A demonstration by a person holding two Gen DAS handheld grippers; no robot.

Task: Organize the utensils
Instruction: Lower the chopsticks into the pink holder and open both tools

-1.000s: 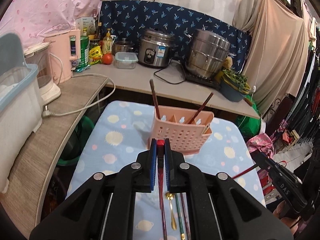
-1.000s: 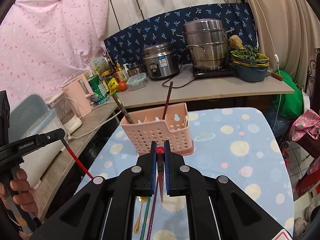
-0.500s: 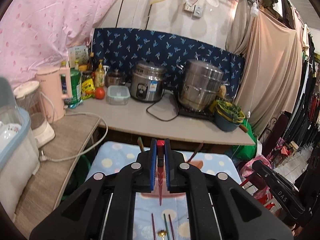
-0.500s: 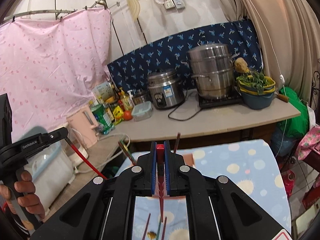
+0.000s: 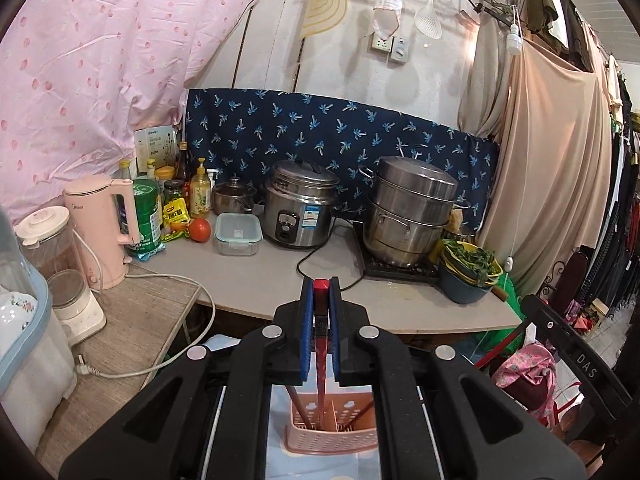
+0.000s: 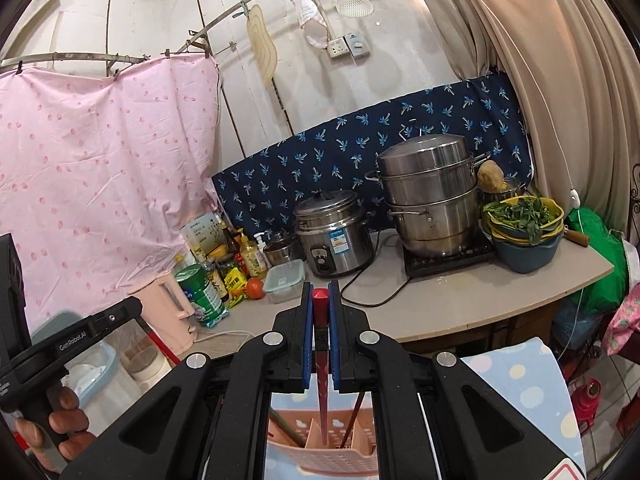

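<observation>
Both slim red chopsticks (image 5: 321, 344) overhang perforated pink basket (image 5: 332, 434).

Two grippers are showing: the left gripper (image 5: 320, 332) and the right gripper (image 6: 320, 332). Each one is holding one red chopstick (image 5: 320, 364), so two red chopsticks (image 6: 321, 372) are being held. One pink basket (image 5: 332, 436) is sitting below, and two brown sticks (image 5: 296, 404) are leaning in it. On the counter, one rice cooker (image 5: 300, 212), one big steel steamer pot (image 5: 410, 216), one small pot (image 5: 234, 198), one clear box (image 5: 237, 234), one tomato (image 5: 199, 229) and one pink kettle (image 5: 106, 228) are sitting.
</observation>
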